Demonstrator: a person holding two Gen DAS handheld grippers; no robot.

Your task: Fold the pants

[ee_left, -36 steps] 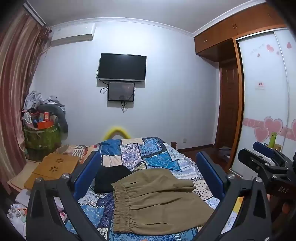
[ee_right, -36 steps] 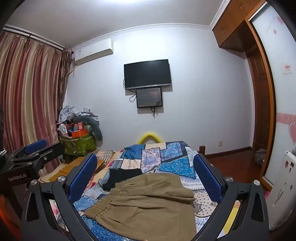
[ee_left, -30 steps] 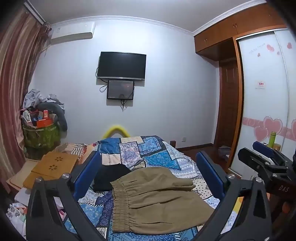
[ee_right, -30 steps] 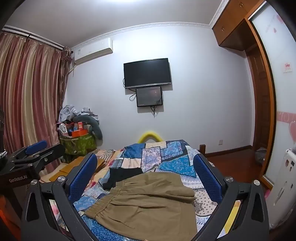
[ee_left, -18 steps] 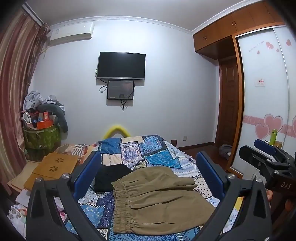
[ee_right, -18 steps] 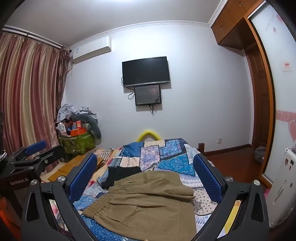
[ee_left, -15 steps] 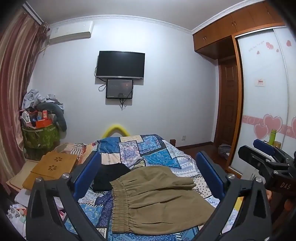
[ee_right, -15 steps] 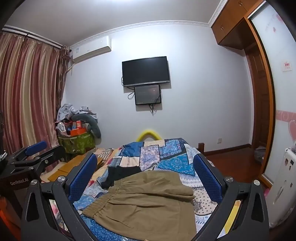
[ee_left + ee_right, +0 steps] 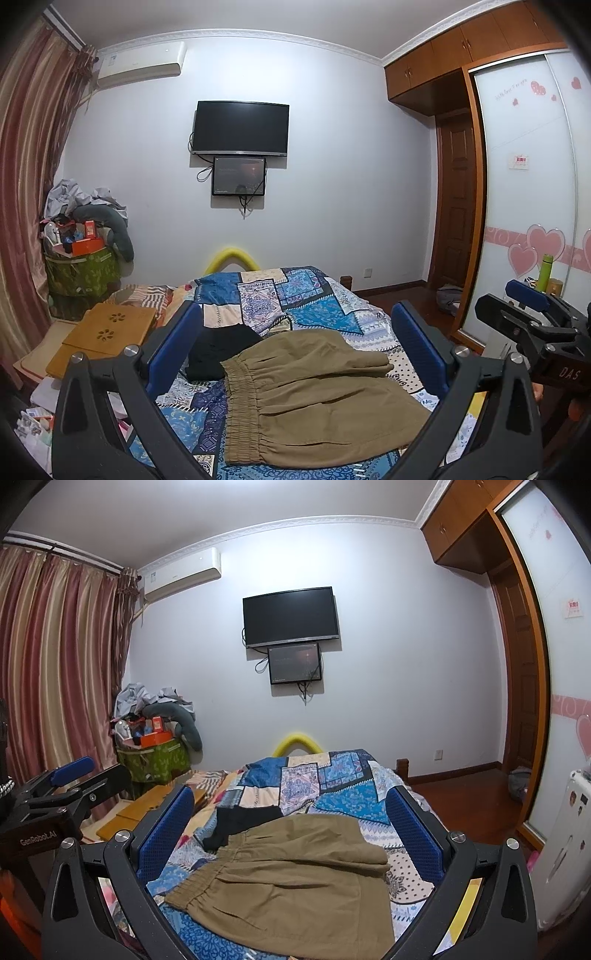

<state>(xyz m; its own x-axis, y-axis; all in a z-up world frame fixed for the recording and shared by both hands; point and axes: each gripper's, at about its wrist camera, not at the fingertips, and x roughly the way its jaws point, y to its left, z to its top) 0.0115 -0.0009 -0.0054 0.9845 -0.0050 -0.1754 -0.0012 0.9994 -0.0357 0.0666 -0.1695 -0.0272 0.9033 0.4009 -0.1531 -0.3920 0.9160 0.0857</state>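
pants: the soft tan-brown cloth pants with a stretchy waist (image 9: 314, 391) lie on the blue patchwork bed cover (image 9: 295, 295), right ahead of and below both our grippers.
left gripper (image 9: 295, 350): blue fingers wide apart, holding nothing.
right gripper (image 9: 291, 830): blue fingers wide apart too, holding nothing.
how far: we think the pants look folded over once already. smaller folds may be left.
edges: the waist edge sits nearest our left fingers.
room: a black cloth (image 9: 218, 350) touches the far waist corner. the cover past it is free.

1 tan pants (image 9: 317, 391); 1 blk garment (image 9: 218, 350); 2 screens (image 9: 240, 127); 1 AC (image 9: 142, 68)
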